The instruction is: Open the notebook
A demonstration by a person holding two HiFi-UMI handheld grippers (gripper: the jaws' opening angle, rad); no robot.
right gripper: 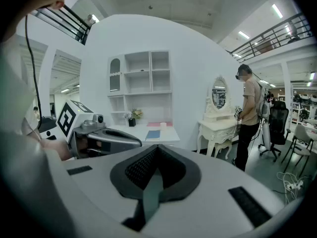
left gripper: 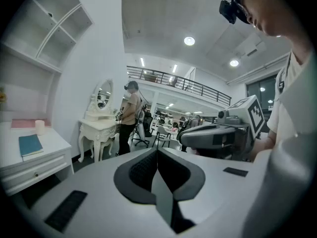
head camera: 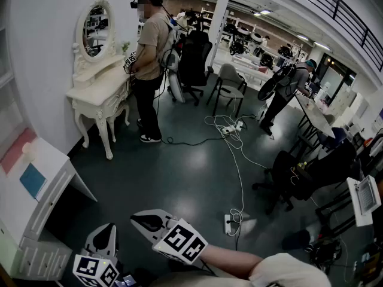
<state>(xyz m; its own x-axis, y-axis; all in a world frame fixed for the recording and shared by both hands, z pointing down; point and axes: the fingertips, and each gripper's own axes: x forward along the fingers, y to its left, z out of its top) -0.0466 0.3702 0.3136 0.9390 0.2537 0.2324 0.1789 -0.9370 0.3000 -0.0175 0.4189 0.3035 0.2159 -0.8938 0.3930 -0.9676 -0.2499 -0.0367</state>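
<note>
The blue notebook (head camera: 33, 180) lies closed on the white desk (head camera: 51, 160) at the left; it also shows in the left gripper view as the notebook (left gripper: 30, 145) and far off in the right gripper view as the notebook (right gripper: 153, 134). My left gripper (head camera: 106, 229) and right gripper (head camera: 136, 219) hover side by side low in the head view, well apart from the desk. In the left gripper view, the left gripper (left gripper: 157, 150) is shut with nothing in it. The right gripper (right gripper: 157, 148) is also shut and empty.
A pink pad (head camera: 15, 150) and a small cup (head camera: 29, 148) share the desk. A white vanity table (head camera: 99, 91) with a person (head camera: 149, 58) stands behind. Cables and a power strip (head camera: 229, 223) lie on the floor. Office chairs (head camera: 194, 61) and another person (head camera: 287, 94) are farther off.
</note>
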